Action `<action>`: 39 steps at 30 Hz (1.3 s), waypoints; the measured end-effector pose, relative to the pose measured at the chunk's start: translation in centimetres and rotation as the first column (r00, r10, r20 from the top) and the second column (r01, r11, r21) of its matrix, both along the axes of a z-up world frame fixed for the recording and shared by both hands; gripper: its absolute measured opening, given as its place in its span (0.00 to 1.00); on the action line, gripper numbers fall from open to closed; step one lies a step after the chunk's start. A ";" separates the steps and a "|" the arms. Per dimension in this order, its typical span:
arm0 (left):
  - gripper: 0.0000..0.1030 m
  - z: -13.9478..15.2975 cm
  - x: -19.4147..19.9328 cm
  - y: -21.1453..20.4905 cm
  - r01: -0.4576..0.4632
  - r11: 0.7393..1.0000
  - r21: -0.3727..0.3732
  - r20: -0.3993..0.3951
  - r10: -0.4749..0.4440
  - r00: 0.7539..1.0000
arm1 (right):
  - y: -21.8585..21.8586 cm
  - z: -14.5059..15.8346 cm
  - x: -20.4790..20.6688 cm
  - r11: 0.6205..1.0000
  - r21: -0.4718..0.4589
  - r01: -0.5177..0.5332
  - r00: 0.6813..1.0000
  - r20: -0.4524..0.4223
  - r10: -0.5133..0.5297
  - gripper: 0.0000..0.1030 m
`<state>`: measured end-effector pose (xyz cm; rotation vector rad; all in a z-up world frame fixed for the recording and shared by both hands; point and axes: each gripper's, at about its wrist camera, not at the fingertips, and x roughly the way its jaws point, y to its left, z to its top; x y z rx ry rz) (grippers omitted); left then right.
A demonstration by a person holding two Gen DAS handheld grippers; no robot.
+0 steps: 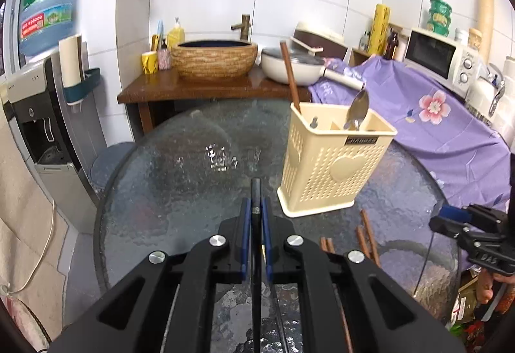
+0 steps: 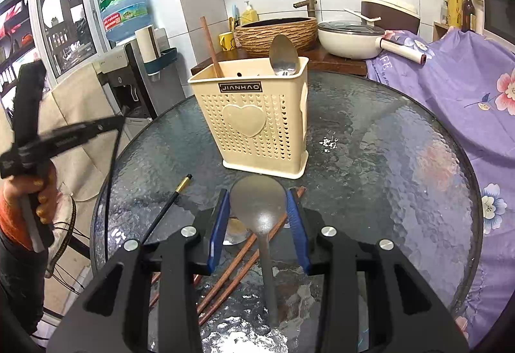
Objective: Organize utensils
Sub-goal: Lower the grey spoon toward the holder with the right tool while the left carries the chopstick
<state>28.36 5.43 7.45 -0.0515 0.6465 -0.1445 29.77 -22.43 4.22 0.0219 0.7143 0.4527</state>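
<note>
Take the cream utensil caddy [image 1: 331, 156] as your landmark; it stands upright on the glass desk [image 1: 180, 172], and everything you carry is meant to end inside it. Your left tongs [image 1: 256, 218] are pinched nearly shut on a thin black chopstick [image 1: 256, 192], gripped partway along so its tip points forward, just left of the caddy's near corner; that thin a stick needs the blue pads almost touching. Your right tongs [image 2: 259, 221] stand partly open but bear on a steel spoon [image 2: 259, 205], the pads against the two edges of its bowl, handle trailing back toward you, in front of the caddy's heart-marked face. Holding it by the bowl suggests it goes in handle first, like the spoon [image 2: 283, 55] already standing bowl-up in the caddy's right compartment. A brown chopstick [image 2: 210, 44] leans out of the caddy's left compartment, so I judge your black one belongs there. More brown chopsticks [image 2: 238, 266] lie on the desk in front of the caddy, under your right tongs, and a second black chopstick with a gold tip [image 2: 167, 208] lies to their left, all yet to be sorted
</note>
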 end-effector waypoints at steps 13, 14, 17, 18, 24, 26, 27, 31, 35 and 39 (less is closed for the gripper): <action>0.07 3.3 -2.8 0.5 0.000 1.000 -0.019 0.108 0.002 0.994 | -0.2 1.7 -0.6 0.999 0.048 -0.014 0.999 0.034 0.012 0.36; 0.07 3.5 -2.9 0.6 0.000 1.000 -0.019 0.114 0.002 0.993 | 0.0 2.0 -0.5 0.999 0.041 -0.016 0.999 0.041 0.014 0.36; 0.07 4.3 -3.0 0.5 -0.002 1.000 -0.019 0.137 0.004 0.991 | 0.6 2.6 -0.3 0.999 0.032 -0.023 0.998 0.054 0.021 0.36; 0.07 4.6 -3.0 0.5 -0.002 1.000 -0.019 0.144 0.005 0.990 | 0.8 2.7 -0.3 0.999 0.030 -0.025 0.998 0.057 0.023 0.36; 0.07 5.8 -2.5 0.4 -0.012 1.000 -0.023 0.169 0.016 0.985 | 2.0 3.9 0.1 0.999 0.015 -0.045 0.996 0.084 0.044 0.36; 0.07 6.2 -2.3 0.3 -0.011 1.000 -0.021 0.178 0.015 0.984 | 2.2 4.4 0.3 0.998 0.018 -0.054 0.994 0.093 0.052 0.36; 0.07 6.6 -2.2 0.1 -0.012 1.000 -0.022 0.186 0.016 0.982 | 2.2 4.5 0.4 0.998 0.021 -0.055 0.994 0.095 0.053 0.36; 0.07 8.1 -1.5 -0.1 0.000 0.999 -0.042 0.207 0.008 0.978 | 2.6 5.6 1.2 0.998 0.029 -0.060 0.993 0.105 0.057 0.36; 0.07 10.5 -0.6 -0.7 0.026 0.997 -0.067 0.225 -0.010 0.974 | 2.6 7.6 2.6 0.996 0.065 -0.064 0.992 0.117 0.056 0.36; 0.07 14.2 0.1 -1.3 0.070 0.993 -0.095 0.258 -0.044 0.965 | 2.3 10.6 4.5 0.989 0.131 -0.066 0.990 0.130 0.049 0.36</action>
